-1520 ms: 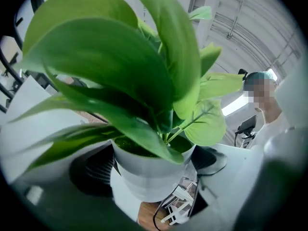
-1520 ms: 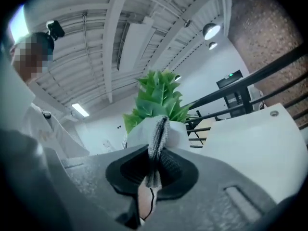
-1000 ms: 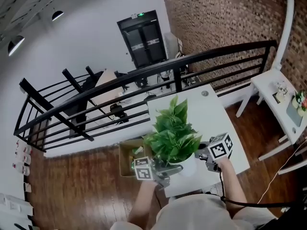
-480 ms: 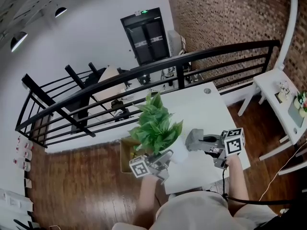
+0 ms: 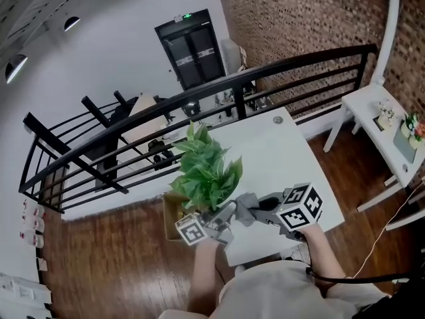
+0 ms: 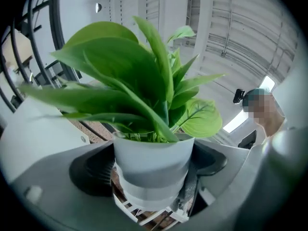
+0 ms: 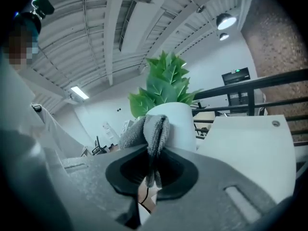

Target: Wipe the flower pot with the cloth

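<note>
A white flower pot (image 6: pixel 154 165) with a leafy green plant (image 5: pixel 202 171) sits between the jaws of my left gripper (image 6: pixel 154 182), which is shut on its sides. The pot is held above the table's left front corner, leaning away from me. In the head view the leaves hide most of the pot, with the left gripper (image 5: pixel 222 219) below them. My right gripper (image 7: pixel 153 146) is shut on a folded grey cloth (image 7: pixel 151 126), which lies against the near side of the pot (image 7: pixel 183 121). In the head view the cloth (image 5: pixel 246 208) hangs between the right gripper (image 5: pixel 262 212) and the plant.
The white table (image 5: pixel 279 151) stretches away to the right of the pot. An open cardboard box (image 5: pixel 171 219) stands on the wooden floor by the table's left edge. A black railing (image 5: pixel 199 105) runs behind the table. A white side table (image 5: pixel 375 111) stands at far right.
The left gripper carried the pot leftwards toward the table's left edge and tilted it. The right gripper rose with the cloth and came left up to the pot.
</note>
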A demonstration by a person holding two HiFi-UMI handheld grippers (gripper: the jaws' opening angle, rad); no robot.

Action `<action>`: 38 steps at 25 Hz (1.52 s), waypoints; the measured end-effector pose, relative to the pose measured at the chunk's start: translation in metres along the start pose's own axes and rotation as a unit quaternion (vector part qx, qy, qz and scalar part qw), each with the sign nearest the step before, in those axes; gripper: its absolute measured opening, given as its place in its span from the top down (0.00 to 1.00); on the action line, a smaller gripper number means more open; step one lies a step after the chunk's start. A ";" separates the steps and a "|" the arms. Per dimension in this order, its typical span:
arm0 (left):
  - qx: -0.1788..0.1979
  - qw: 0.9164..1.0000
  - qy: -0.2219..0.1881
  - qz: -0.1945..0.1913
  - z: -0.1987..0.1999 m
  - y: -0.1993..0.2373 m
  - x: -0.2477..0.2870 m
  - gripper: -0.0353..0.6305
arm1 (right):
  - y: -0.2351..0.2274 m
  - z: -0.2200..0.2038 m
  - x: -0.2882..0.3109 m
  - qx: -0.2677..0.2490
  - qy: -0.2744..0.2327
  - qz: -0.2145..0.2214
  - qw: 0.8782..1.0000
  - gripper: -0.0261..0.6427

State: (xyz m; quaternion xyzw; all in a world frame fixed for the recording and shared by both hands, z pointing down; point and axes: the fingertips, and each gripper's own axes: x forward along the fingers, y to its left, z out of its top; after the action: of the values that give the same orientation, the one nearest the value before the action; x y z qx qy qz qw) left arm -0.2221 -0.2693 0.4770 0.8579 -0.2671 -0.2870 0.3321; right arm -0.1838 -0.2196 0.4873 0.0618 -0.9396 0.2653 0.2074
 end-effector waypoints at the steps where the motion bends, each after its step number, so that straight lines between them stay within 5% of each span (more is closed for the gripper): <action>1: 0.005 1.000 0.004 0.001 -0.001 -0.001 0.001 0.17 | -0.003 0.001 -0.005 0.002 -0.005 -0.003 1.000 0.94; 6: -0.006 1.000 0.003 -0.006 -0.007 -0.003 0.000 0.17 | -0.022 0.004 -0.022 0.021 -0.026 -0.035 0.999 0.94; 11: -0.021 0.999 0.023 -0.039 -0.009 -0.022 -0.005 0.17 | -0.052 -0.006 -0.027 0.018 -0.001 -0.111 0.994 0.94; 20: -0.135 0.980 -0.053 -0.139 0.010 -0.065 0.003 0.18 | -0.041 -0.003 -0.002 0.079 -0.112 0.030 0.990 0.94; 29: -0.187 0.963 -0.106 -0.163 0.014 -0.080 0.030 0.18 | -0.044 -0.004 0.002 0.070 -0.172 0.046 0.981 0.94; 35: -0.170 0.967 -0.131 -0.140 0.026 -0.077 0.032 0.18 | -0.040 0.007 -0.010 0.060 -0.228 0.044 0.971 0.94; 38: -0.143 0.975 -0.122 -0.118 0.020 -0.075 0.038 0.18 | -0.036 0.009 -0.019 0.057 -0.236 0.047 0.969 0.94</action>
State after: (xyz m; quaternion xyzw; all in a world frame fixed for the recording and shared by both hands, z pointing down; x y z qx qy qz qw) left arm -0.1886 -0.2547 0.3987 0.7856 -0.1586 -0.4618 0.3800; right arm -0.1620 -0.2545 0.4898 0.0900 -0.9471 0.3058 -0.0372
